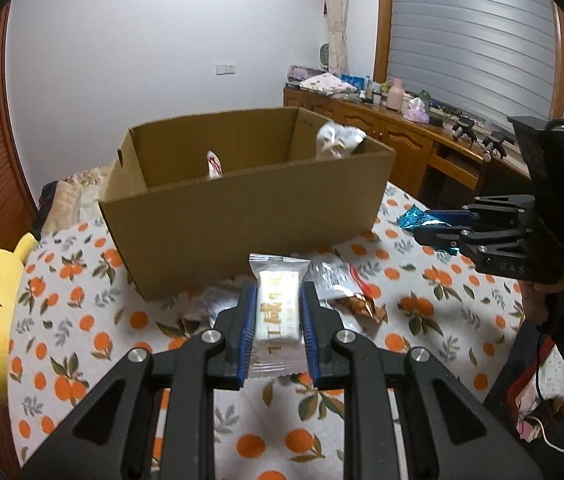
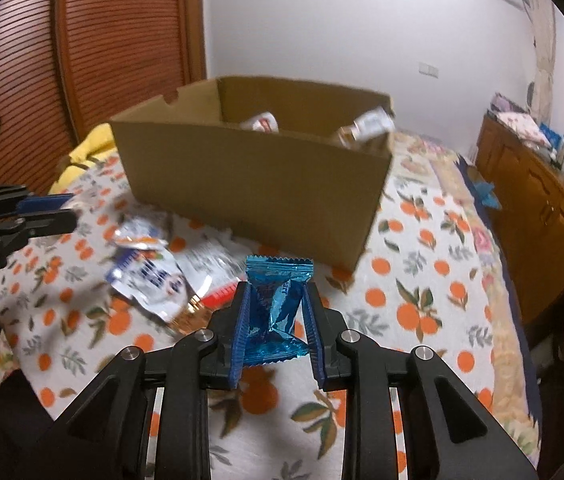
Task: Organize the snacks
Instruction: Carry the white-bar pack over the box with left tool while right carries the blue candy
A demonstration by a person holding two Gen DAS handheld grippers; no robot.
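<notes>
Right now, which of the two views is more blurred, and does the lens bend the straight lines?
Right wrist view: the cardboard box and loose packets are smeared, while the blue packet in the right gripper stays sharp. Left wrist view: crisp throughout, white packet included. Both views: fisheye curves the room edges.

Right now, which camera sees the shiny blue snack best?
The right wrist view. The blue snack sits big and close there, pinched in the right tool. The left wrist view shows it small and from the side, mostly hidden by that tool, with only its crinkly end poking out.
</notes>
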